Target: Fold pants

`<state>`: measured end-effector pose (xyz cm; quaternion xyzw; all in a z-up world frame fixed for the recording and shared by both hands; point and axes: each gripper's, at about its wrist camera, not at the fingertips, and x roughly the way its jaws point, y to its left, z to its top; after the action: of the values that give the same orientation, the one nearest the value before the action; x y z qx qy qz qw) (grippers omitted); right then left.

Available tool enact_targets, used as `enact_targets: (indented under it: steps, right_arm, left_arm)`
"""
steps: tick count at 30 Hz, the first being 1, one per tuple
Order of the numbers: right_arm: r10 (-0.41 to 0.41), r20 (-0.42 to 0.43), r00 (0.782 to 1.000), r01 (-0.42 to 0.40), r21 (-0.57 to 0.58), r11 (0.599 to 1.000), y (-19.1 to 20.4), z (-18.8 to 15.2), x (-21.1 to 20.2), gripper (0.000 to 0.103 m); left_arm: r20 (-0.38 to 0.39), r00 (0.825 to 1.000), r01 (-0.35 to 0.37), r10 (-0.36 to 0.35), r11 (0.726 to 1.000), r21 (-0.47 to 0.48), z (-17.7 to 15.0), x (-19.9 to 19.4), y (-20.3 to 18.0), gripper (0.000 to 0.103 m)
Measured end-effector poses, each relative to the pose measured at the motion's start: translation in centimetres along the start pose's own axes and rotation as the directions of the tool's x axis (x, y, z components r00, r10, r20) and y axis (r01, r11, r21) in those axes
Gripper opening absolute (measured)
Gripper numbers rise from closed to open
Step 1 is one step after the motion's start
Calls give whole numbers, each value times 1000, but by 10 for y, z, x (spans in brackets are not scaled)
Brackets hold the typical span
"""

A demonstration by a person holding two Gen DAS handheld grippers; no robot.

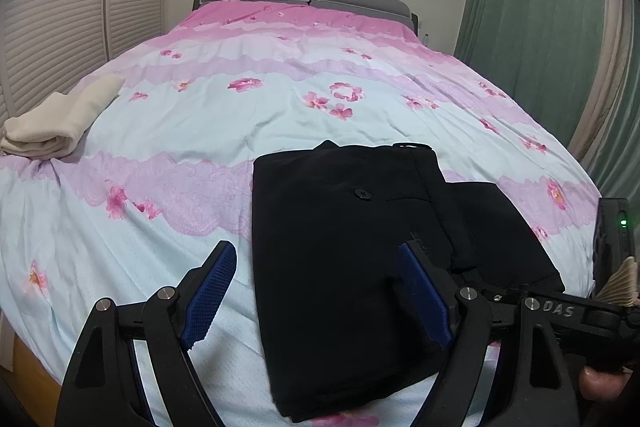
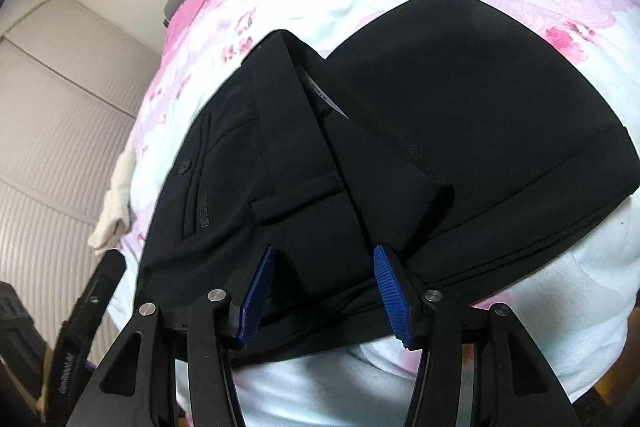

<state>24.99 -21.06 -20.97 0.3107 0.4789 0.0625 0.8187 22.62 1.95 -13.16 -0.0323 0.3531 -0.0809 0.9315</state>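
The black pants (image 1: pixel 352 227) are lying folded on the bed (image 1: pixel 168 131), near its front edge, with the waistband and a button facing up. The left gripper (image 1: pixel 316 291) is being held wide open above the pants, with nothing pinched. The right gripper (image 2: pixel 322 291) is being held half open over the waistband; a grip cannot be told. A folded cream cloth (image 1: pixel 60 123) is sitting at the bed's left edge.

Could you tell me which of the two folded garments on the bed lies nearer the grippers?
The black pants, directly before both grippers; the cream garment lies far off at the bed's left edge.
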Motion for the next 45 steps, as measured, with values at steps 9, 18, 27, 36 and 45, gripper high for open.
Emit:
enact_targets:
  steps: [9,18,27,36,45]
  right_arm:
    - [29,19,999,-28,-76,997,10,0,9,51]
    - [31,111,993,-10,-178,984,17,18,-30,45]
    - [-104,26,994,107,-266,958,-5,31,-11,48]
    - [-110,91,990,122,-139,983,-22,26,-31,65]
    - [164,8,986,-164,163,973,-61,30,3,67]
  left_arm:
    - [7,1000,-3,3,1000,-5,1,0,0,83]
    - [14,1000,0,0,1000,-2,0,-3,2,83]
    - [4,1000,10,-10,1000,2,1,-4,-8,83]
    - [9,1000,15,-15,1000,14,2,-6,-12,83]
    - [5,1000,25,-26,1000,14,0,-8,-15,83]
